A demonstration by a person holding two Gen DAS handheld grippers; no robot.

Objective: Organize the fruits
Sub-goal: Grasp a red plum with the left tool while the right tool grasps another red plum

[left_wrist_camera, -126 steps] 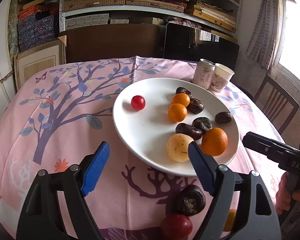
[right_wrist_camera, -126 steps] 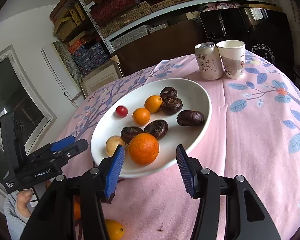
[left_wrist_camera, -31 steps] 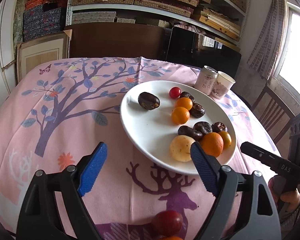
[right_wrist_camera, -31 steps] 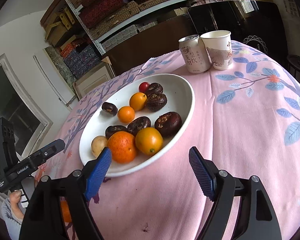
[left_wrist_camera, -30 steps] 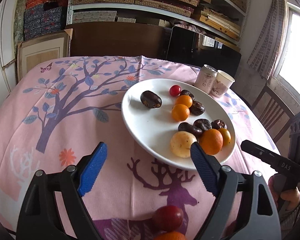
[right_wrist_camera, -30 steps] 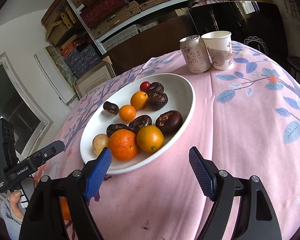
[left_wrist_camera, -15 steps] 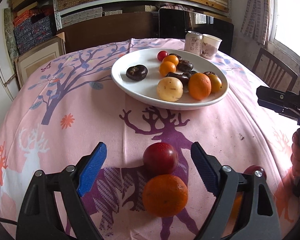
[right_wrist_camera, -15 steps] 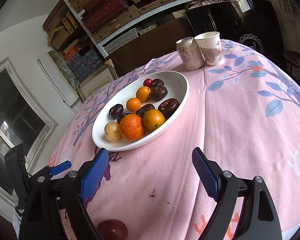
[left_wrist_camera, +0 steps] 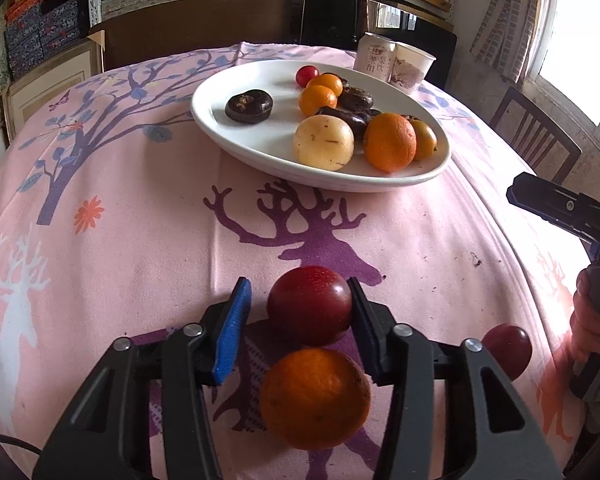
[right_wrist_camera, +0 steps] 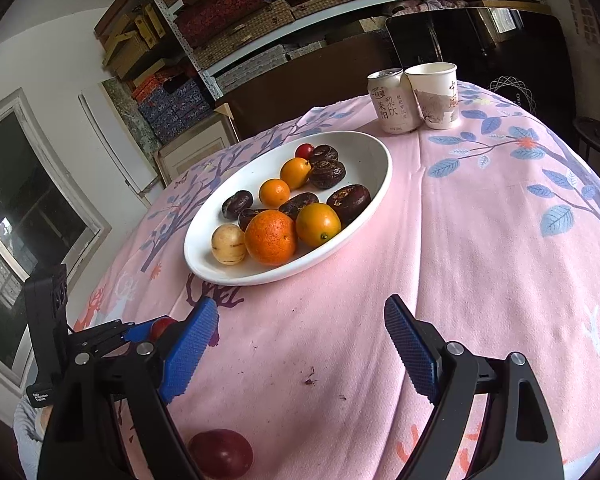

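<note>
Jaws of the left gripper [left_wrist_camera: 300, 308] have just been closing around the red plum [left_wrist_camera: 309, 305] on the pink tablecloth [left_wrist_camera: 140, 200]; half a second ago they stood wide. Its right pad touches the fruit while the left pad [left_wrist_camera: 232, 336] looks a sliver off, so the grip seems not quite made (hard to be sure). Just behind the plum lies an orange [left_wrist_camera: 315, 398], and farther right a 2nd plum [left_wrist_camera: 507, 347]. The white plate [right_wrist_camera: 374, 152], well apart, holds the fruits sorted so far. The right gripper [right_wrist_camera: 300, 344] hovers with its jaws spread wide and nothing between them. Once squeezed firmly, the plum likely goes to the plate next
</note>
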